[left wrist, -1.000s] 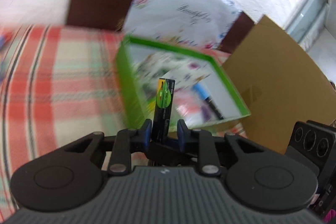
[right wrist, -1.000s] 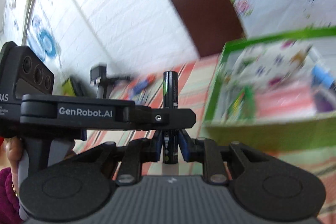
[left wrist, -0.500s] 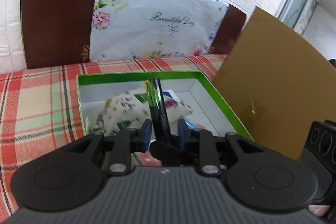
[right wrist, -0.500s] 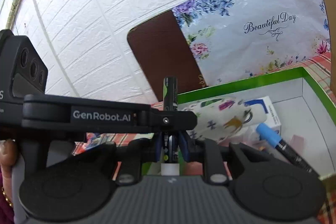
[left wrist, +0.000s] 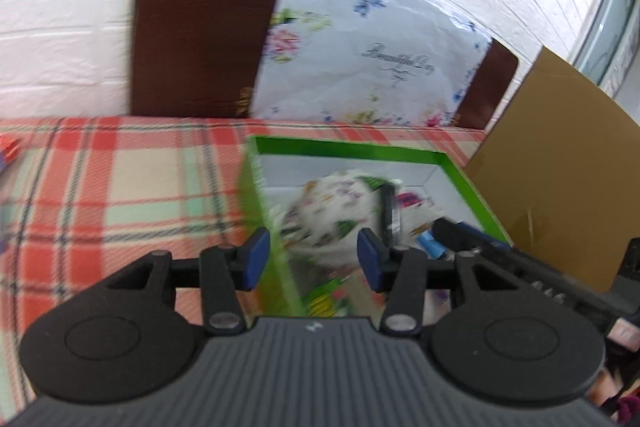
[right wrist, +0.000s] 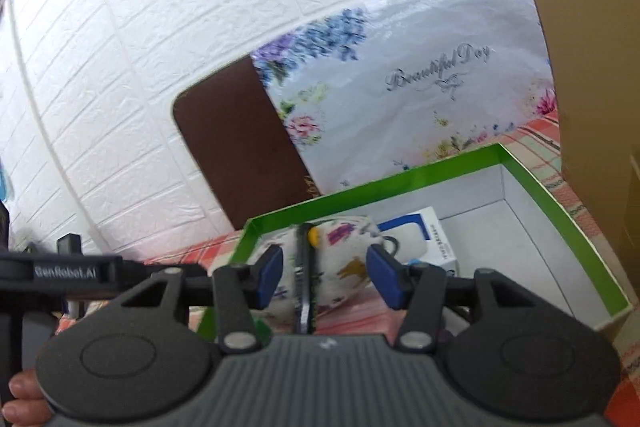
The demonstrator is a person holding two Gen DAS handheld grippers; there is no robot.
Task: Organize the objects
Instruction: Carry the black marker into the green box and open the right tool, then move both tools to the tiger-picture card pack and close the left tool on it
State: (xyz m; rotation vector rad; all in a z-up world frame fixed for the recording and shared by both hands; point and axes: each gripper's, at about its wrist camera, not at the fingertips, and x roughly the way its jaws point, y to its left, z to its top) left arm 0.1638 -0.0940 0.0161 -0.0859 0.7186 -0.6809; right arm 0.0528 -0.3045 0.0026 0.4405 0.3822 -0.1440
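Both batteries have left the pads since the earlier frames. Left gripper (left wrist: 313, 253) jaws opening, nothing pressed between them; its dark battery (left wrist: 387, 213) blurred, right of centre, over the floral pouch (left wrist: 336, 211) in the green box (left wrist: 348, 148). Right gripper (right wrist: 325, 275) jaws opening, its black battery (right wrist: 305, 283) upright between the pads, touching neither, over the same pouch; white carton (right wrist: 434, 239) further right
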